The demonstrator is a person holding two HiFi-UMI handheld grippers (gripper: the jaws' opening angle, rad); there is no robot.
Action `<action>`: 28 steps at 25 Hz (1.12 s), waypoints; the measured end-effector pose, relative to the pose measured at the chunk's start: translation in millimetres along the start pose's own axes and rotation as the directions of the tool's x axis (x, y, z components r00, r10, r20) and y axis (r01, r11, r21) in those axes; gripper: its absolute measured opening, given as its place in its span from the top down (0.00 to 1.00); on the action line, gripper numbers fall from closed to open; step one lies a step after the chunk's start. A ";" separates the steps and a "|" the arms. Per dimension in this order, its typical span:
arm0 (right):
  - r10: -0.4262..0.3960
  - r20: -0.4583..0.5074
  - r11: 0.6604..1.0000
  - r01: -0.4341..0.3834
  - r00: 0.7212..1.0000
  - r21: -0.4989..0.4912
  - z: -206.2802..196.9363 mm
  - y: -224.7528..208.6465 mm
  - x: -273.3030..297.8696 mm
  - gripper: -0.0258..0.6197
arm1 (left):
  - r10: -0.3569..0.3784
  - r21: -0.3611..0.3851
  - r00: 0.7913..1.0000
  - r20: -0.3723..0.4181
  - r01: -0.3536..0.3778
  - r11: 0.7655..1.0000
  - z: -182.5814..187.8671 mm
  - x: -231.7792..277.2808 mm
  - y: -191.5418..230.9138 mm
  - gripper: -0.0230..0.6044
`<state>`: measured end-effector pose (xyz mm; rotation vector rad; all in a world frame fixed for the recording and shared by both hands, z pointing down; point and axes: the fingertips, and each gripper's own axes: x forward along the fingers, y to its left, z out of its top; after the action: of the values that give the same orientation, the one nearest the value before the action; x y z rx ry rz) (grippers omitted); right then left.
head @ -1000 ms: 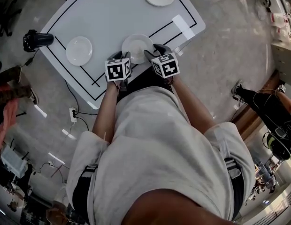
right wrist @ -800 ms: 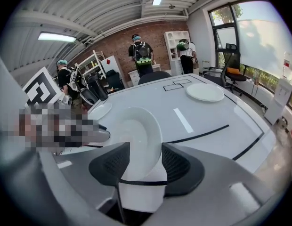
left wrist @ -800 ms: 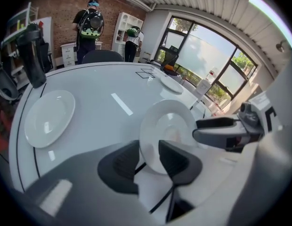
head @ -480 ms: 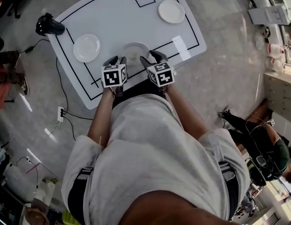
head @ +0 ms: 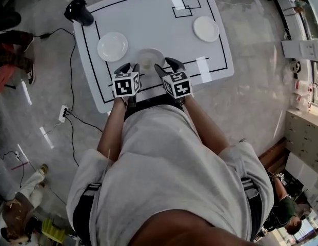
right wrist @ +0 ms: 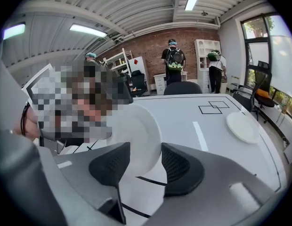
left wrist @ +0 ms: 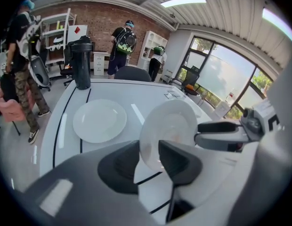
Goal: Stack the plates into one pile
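**Plate work: left claw (head: 129, 67) and right claw (head: 166, 64) grip the middle plate (head: 150, 59) over the near edge of the table (head: 148, 14)**

The white table is ruled with black lines, and a wide strip down its middle lies bare. The floor (head: 251, 101) on the right side is open.

The middle plate hangs tilted, off the surface, just inside the near edge. The left plate (head: 112, 46) lies flat near it but apart. The right plate (head: 206, 28) lies well apart, close to the right edge.

Each claw is clenched on its own side of the middle plate's rim, pads on either face.

A black flask (head: 79, 12) stands at the far left corner.

The left gripper view takes in the left plate (left wrist: 100, 120), the flask (left wrist: 82, 62) and one of the right claw's fingers (left wrist: 221, 127) at the lifted rim. The right gripper view shows the right plate (right wrist: 242, 126) instead.

Only the head view shows the table's full outline.
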<state>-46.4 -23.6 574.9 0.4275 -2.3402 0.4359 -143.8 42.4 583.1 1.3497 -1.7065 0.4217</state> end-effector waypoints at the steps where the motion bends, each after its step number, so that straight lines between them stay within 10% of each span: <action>1: 0.012 0.001 1.000 -0.012 1.000 -0.013 3.9 4.1 3.0 0.63 | 0.012 -0.011 1.000 0.008 -0.012 1.000 1.0 -3.0 5.2 0.76; 28: 0.173 0.023 0.955 -0.162 0.985 -0.249 82.9 91.6 68.5 0.64 | 0.202 -0.185 0.973 0.107 -0.181 0.966 22.1 -58.2 115.4 0.76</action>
<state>-180.7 10.4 547.9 0.1220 -2.4450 0.2102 -257.1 101.4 553.6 1.1082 -1.9395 0.2928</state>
